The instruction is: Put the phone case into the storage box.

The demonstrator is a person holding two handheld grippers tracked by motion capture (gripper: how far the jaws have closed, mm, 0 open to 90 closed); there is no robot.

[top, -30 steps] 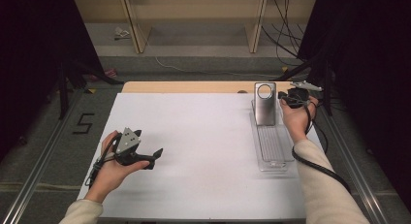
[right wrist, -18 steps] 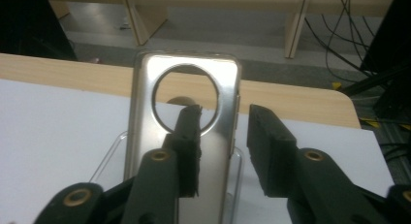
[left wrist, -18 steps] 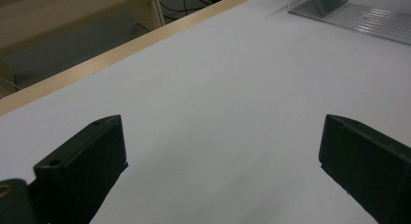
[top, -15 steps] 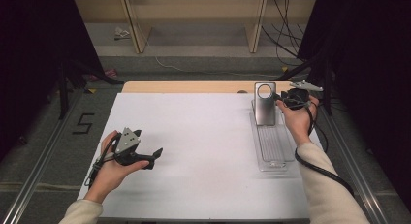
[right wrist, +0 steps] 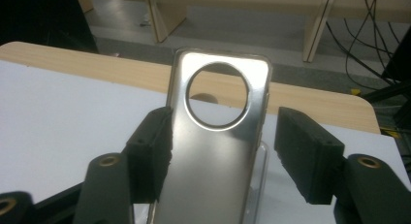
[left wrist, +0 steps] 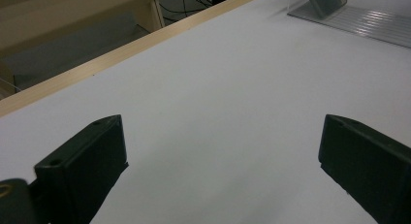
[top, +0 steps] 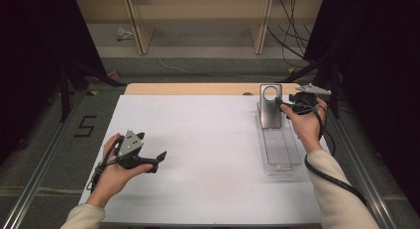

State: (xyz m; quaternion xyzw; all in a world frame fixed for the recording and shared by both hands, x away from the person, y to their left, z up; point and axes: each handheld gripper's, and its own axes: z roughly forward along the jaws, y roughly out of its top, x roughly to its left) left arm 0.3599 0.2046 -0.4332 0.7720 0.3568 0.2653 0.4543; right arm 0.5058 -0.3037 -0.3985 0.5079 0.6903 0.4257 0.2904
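Two grippers at the white table [top: 208,140], one phone case [top: 271,106] between them as the work in hand. Stood upright at the far end of the clear stand [top: 280,149], long axis vertical, round camera hole on top. Bracketed by the right gripper [right wrist: 220,153], jaws just opened and parted, a clear gap on one side, the other pad [right wrist: 150,151] seemingly just off the edge, though hard to tell. Much nearer the right hand [top: 304,125]. Rested well apart, near the table's left, the left gripper [left wrist: 218,170], jaws spread wide over bare surface.
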